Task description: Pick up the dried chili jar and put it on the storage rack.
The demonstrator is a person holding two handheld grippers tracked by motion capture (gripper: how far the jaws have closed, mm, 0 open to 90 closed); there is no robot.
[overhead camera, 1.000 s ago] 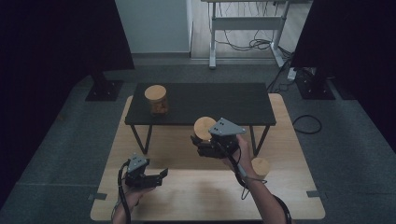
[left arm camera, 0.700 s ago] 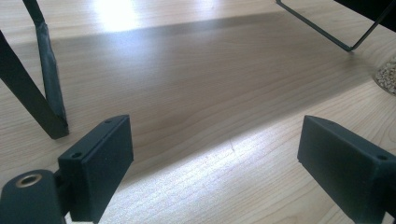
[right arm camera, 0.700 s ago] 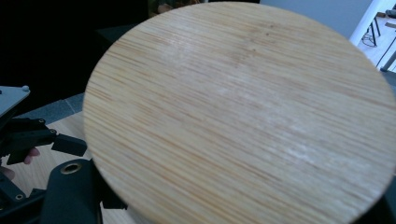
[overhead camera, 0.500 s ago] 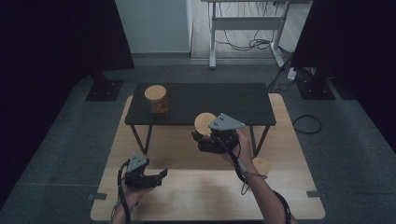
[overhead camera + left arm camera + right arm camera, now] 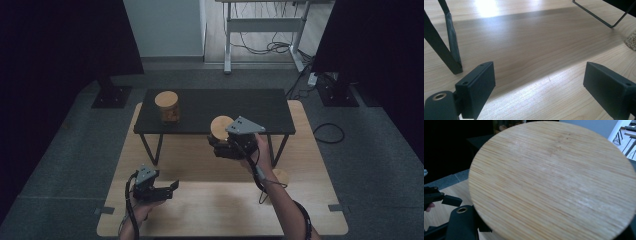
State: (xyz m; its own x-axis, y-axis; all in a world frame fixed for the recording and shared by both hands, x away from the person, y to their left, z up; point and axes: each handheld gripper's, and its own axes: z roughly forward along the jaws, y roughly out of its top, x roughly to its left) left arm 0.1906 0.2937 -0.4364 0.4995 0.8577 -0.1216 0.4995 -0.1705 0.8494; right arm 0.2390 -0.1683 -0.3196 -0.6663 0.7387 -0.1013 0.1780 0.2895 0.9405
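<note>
My right gripper [image 5: 219, 142] is shut on a jar with a round bamboo lid [image 5: 220, 125] and holds it in the air, just in front of the near edge of the low black table [image 5: 240, 107]. That lid [image 5: 554, 180] faces the camera up close in the right gripper view. A second bamboo-lidded jar [image 5: 167, 107] stands on the black table's left part. My left gripper [image 5: 169, 188] rests low over the wooden board at the near left. Its jaws are wide apart with nothing between them [image 5: 539, 85].
A third jar [image 5: 281, 176] stands on the wooden board [image 5: 210, 210] beside my right forearm; its grainy contents [image 5: 631, 41] peek in at the left gripper view's right edge. The black table's thin legs [image 5: 449, 45] stand on the board. Dark stands and cables lie on the floor beyond.
My right gripper has carried the jar a little up and away, toward the black table's near edge. The left gripper has stayed put.
</note>
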